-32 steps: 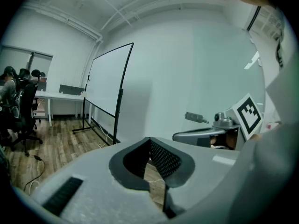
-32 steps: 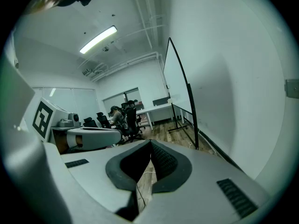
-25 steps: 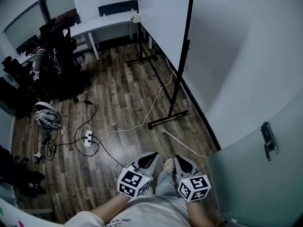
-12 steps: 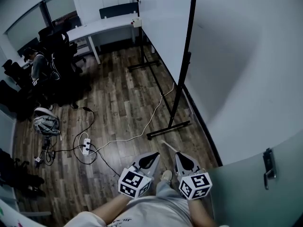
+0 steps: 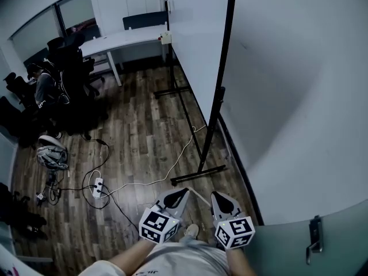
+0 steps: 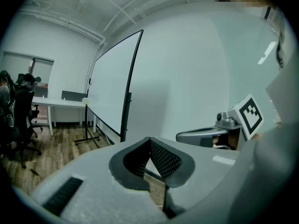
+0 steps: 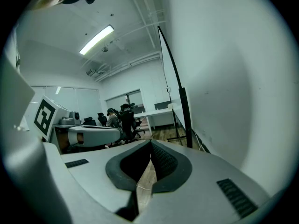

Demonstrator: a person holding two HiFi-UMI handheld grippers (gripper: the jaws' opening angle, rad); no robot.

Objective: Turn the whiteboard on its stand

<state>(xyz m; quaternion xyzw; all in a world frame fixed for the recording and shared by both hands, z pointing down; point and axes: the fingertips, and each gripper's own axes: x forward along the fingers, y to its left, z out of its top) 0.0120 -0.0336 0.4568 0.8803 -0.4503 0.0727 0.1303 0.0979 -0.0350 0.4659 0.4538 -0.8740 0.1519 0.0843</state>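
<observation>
The whiteboard (image 5: 194, 45) stands almost edge-on along the right wall, in a black frame. Its near post (image 5: 221, 85) runs down to a black foot (image 5: 198, 176) on the wood floor. Low in the head view, close to the person's body, are my left gripper (image 5: 181, 191) and right gripper (image 5: 215, 195), side by side, both shut and empty, a short way short of the foot. The left gripper view shows the whiteboard (image 6: 110, 87) ahead beyond the shut left gripper (image 6: 149, 139). Past the shut right gripper (image 7: 150, 143), the right gripper view has the board's post (image 7: 183, 115).
A power strip (image 5: 98, 184) with dark cables and a white cable (image 5: 172, 154) lie on the floor left of the stand. A white desk (image 5: 123, 36), office chairs (image 5: 69, 59) and a seated person (image 5: 43, 88) are at the back left. A door handle (image 5: 313, 241) is at right.
The view has shifted forward, so the stand's foot now lies closer to both grippers. The door handle has slid lower in the picture. Both grippers stay shut and empty.
</observation>
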